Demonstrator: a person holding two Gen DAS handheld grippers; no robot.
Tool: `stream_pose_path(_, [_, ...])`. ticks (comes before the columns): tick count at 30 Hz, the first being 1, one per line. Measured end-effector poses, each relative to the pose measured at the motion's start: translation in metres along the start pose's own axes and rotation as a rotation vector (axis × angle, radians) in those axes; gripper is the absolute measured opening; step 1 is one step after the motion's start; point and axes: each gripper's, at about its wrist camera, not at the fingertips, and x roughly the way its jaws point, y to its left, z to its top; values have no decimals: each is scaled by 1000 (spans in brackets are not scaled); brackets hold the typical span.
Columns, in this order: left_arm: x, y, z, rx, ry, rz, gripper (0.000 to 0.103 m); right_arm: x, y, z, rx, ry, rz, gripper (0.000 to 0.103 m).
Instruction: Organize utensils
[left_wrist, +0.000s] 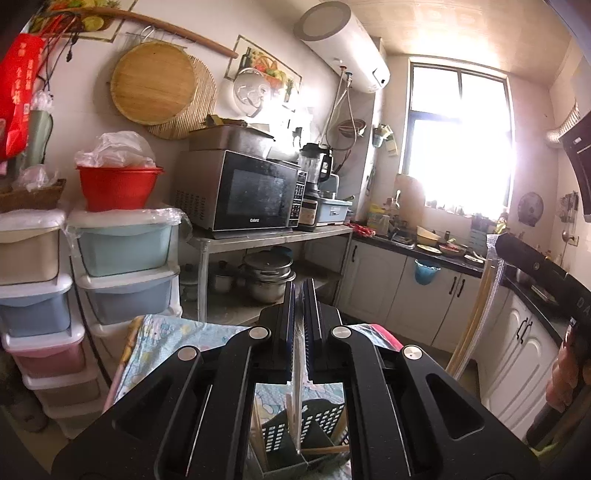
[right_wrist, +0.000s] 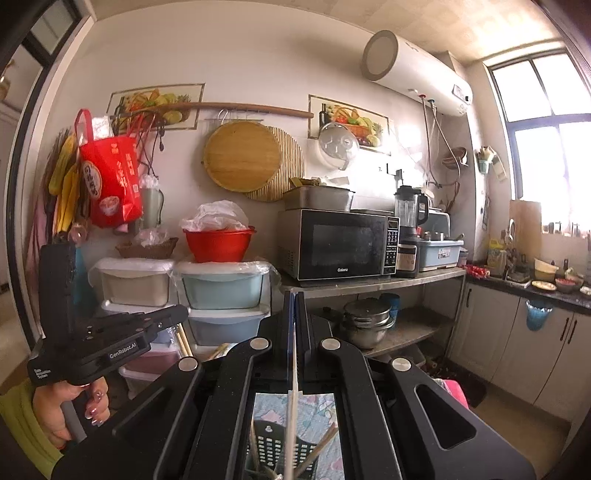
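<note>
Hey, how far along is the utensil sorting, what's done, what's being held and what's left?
Done: a few chopsticks already stand in the dark slotted holder on the patterned cloth.

In hand: the right gripper is shut on a clear sleeve hanging over the holder. The left gripper is likewise shut on a clear sleeve.

Left: getting both held items into the holder; no other loose utensils are visible.

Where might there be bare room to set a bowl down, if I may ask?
Bare: the lower shelf right of the stacked pots, and the patterned cloth beside the plastic drawers. Crowded: the top shelf around the microwave, and the sink counter.
</note>
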Motion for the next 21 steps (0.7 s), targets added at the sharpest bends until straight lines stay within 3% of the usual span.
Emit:
stream_pose_path(4, [10,3,-7,-5,8,5,2,16,7,-5,-44,-10,-10,1])
stream_pose_path(21, [42,13,-52,-4,97,34,2,73,6,-52,7,119,3,1])
